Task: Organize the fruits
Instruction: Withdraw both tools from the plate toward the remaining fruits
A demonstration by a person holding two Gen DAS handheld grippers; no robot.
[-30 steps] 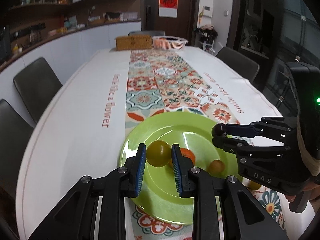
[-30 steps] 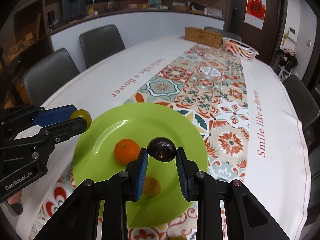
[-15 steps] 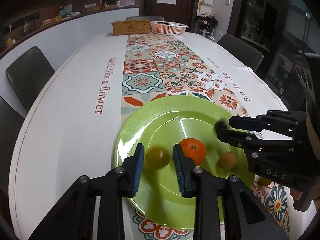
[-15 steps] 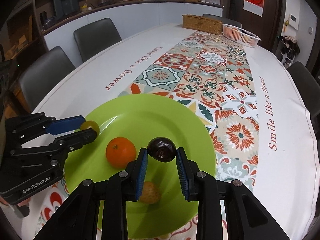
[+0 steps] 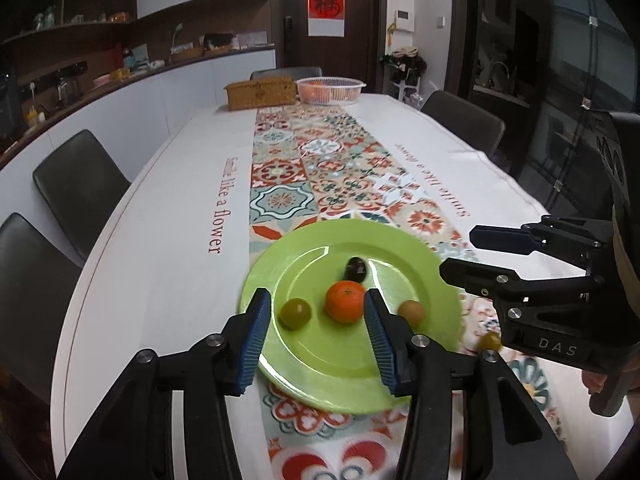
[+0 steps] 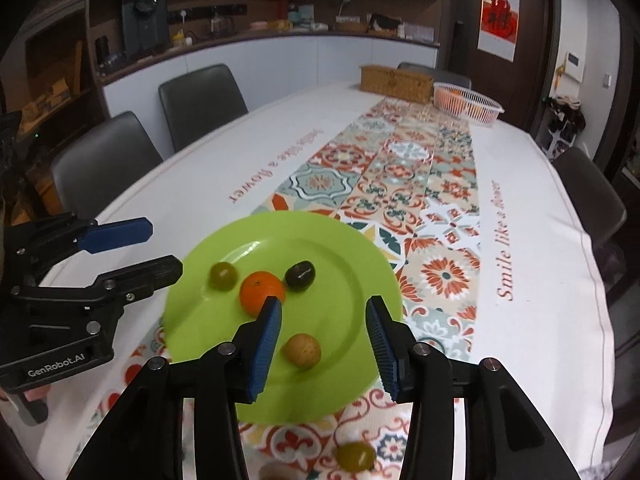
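Fruits on the green plate (image 6: pixel 360 264) at lower centre — orange (image 6: pixel 262 293), dark plum (image 6: pixel 300 275), green fruit (image 6: pixel 223 275), tan fruit (image 6: pixel 302 350) — look light, round, roll-prone and bruisable, best pinched gently across their widest part, while left gripper (image 5: pixel 316 338) and right gripper (image 6: pixel 323 344) hang with fingers wide, empty.

Long white dining table (image 5: pixel 168 216), dark chairs (image 6: pixel 200 100), white counter (image 6: pixel 280 56), brown door (image 5: pixel 326 12)

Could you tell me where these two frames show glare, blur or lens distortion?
Left wrist view: glare streak on the green plate, bottom tablecloth blurred, table edges bowed by the fisheye. Right wrist view: plate rim smeared, green fruit on the cloth soft, corners vignetted.
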